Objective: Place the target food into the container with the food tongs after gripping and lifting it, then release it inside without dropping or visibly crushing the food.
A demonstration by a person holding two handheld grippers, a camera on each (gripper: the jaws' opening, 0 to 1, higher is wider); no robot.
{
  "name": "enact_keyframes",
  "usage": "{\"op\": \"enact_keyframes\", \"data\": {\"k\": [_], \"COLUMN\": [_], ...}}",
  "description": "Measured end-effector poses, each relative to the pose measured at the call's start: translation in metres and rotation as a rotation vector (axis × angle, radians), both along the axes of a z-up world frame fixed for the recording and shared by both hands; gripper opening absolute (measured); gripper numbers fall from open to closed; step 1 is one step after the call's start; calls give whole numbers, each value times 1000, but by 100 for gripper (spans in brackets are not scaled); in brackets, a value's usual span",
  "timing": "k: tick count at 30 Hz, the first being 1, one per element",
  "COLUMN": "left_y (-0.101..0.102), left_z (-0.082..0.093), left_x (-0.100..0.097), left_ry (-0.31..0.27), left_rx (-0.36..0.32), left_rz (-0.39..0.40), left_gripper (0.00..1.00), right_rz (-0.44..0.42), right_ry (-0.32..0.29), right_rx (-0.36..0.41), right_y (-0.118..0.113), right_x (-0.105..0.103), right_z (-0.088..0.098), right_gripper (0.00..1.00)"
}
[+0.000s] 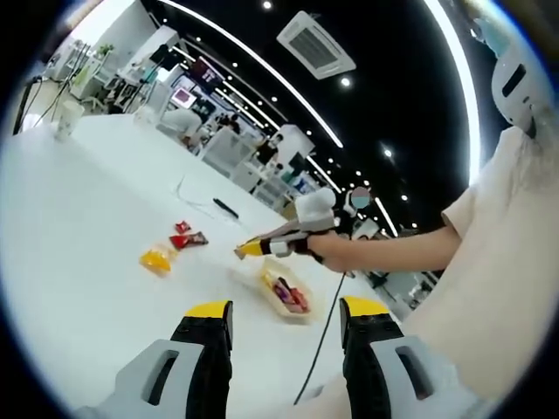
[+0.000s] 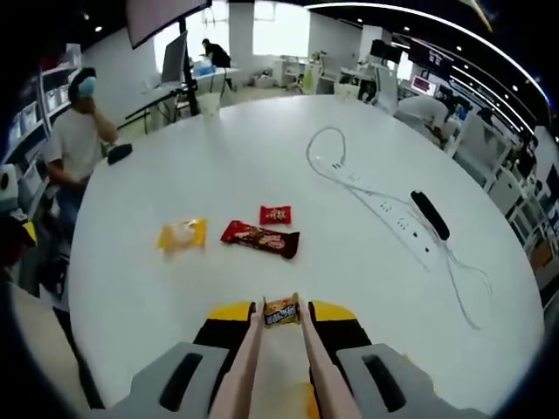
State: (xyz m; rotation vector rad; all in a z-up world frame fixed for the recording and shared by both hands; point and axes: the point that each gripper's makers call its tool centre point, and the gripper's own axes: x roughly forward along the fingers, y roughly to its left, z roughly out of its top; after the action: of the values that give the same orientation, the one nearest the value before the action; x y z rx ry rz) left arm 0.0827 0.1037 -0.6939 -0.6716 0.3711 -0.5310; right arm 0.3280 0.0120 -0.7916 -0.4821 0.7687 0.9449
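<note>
Snack packet [image 2: 281,312], label unreadable, pinched in right tongs [image 2: 281,321] above table [image 2: 262,148]; left tongs [image 1: 286,325] agape.

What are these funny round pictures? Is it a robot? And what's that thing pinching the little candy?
No robot: a person holds a claw in each hand, with a camera riding on each. In the right gripper view, the right claw squeezes food tongs, and the tongs pinch a small snack above the white table. On the table lie a yellow packet, a long red bar, a small red packet and a power strip. The left gripper view shows the open left claw and a container holding snacks.
</note>
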Motion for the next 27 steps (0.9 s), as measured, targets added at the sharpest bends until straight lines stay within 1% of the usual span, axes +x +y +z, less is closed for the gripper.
{"op": "enact_keyframes", "data": {"k": [5,6,7,9,14,20,27], "left_y": [-3,-5,-6,-8,-13,-20,-29], "left_z": [0,1,1,2,2,3,4], "left_x": [-4,-5,-5,-5,-5,-11,-17], "left_ry": [-1,-3,-4,-6,-10,-7,-5], "left_rx": [2,2,2,3,11,13,20], "left_rz": [-5,-9,-12,-20,-38,-68,-98], "left_gripper": [48,48,48,48,48,48,48], "right_rz": [-11,-19,-21,-18,-38,-84,-119], "right_ry": [-8,6,8,-5,-7,-15,-25], "right_rx": [20,34,40,35,46,68,84], "right_y": [-3,-4,-5,-9,-17,-34,-49], "right_x": [-1,-5,-6,-9,-13,-17,-23], "right_z": [7,9,11,12,16,19,24], "right_gripper": [22,22,22,22,22,22,22]}}
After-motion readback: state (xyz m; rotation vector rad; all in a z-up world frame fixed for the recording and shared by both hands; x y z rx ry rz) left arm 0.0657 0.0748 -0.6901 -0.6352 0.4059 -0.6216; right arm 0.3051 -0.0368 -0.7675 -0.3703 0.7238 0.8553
